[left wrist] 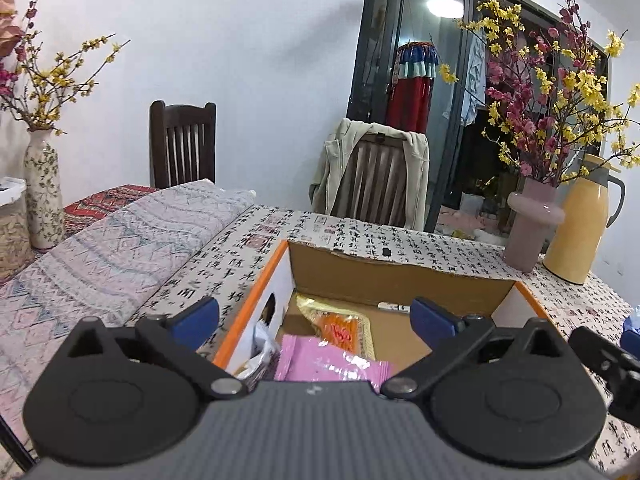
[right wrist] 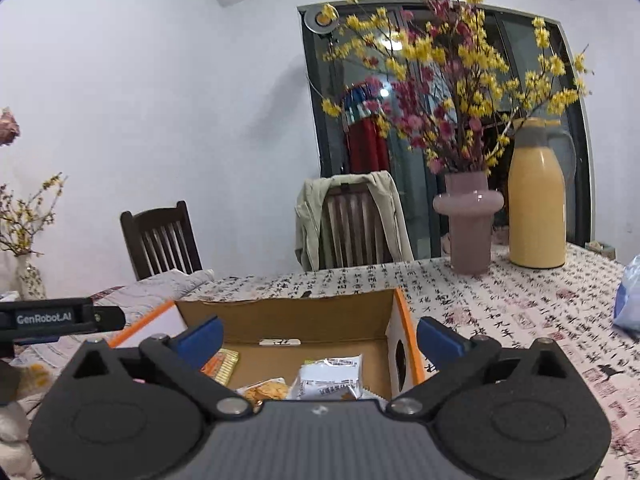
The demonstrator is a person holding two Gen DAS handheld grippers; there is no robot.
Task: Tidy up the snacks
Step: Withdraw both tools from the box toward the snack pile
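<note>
- The open cardboard box (left wrist: 400,280) with orange-edged sides stands on the calligraphy-print tablecloth (left wrist: 440,244). It already holds several snacks: a pink wrapper (left wrist: 328,364), a gold-and-orange packet (left wrist: 340,328) behind it, and, in the right wrist view, a white packet (right wrist: 330,376) beside a cracker pack (right wrist: 266,392).
- Step in hand, as I judge it: a drop into the box is just finished, and both claws are free for the next item.
- The left gripper (left wrist: 314,316) hangs over the box's near left part with its blue pads spread wide and nothing between them. The pink wrapper lies below and just nearer than the pads, not touched.
- The right gripper (right wrist: 320,334) is likewise wide open and empty above the box's right half, the white packet beneath it.
- The next move probably calls for finding loose snacks elsewhere; none show clearly on the cloth here.
- Beyond the box stand a pink vase (right wrist: 468,220) of blossom branches and a yellow thermos jug (right wrist: 538,196), well apart from both claws.
</note>
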